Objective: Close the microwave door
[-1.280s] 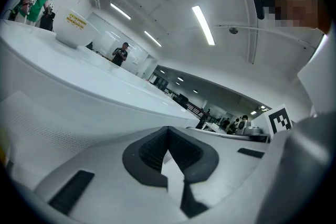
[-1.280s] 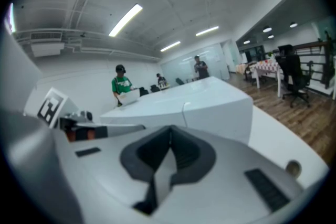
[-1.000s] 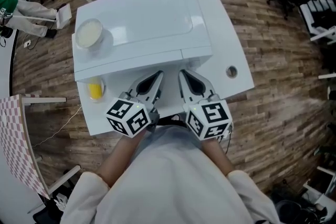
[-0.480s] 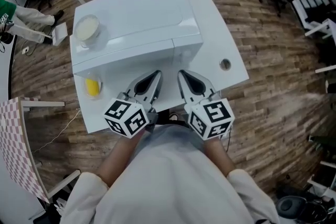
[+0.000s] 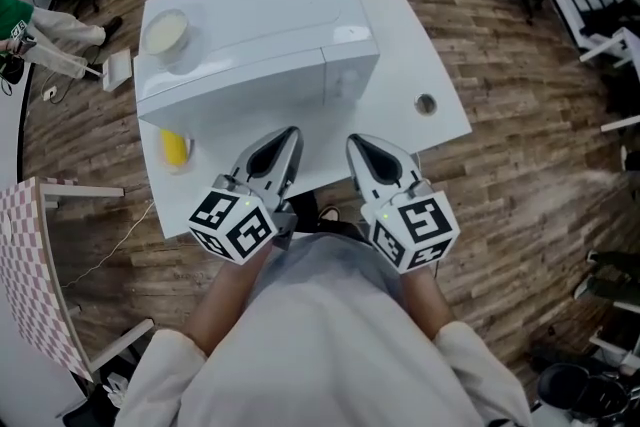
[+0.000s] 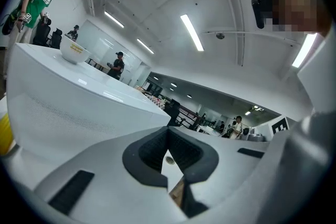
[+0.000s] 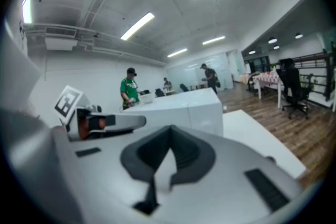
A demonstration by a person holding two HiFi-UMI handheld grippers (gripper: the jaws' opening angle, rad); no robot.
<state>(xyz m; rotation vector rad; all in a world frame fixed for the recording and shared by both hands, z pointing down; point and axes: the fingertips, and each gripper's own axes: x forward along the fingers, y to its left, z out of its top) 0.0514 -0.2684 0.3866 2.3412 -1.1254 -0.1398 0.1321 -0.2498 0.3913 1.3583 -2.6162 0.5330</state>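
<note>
Head view: the white box-shaped microwave point(image 5: 255, 15) stands on the white worktop point(image 5: 415, 65). Its door point(image 5: 240, 97) appears flush, so closing looks complete. The left claw point(image 5: 288, 137) and right claw point(image 5: 355, 143) hover near its front.

Left gripper view: jaws together, empty.

Right gripper view: likewise closed, empty.

The door seam is indistinct, so the next move is to confirm the latch.

The head view looks steeply down on the white microwave point(image 5: 250, 20); both gripper views sit low and near, looking slightly upward at that same microwave.
</note>
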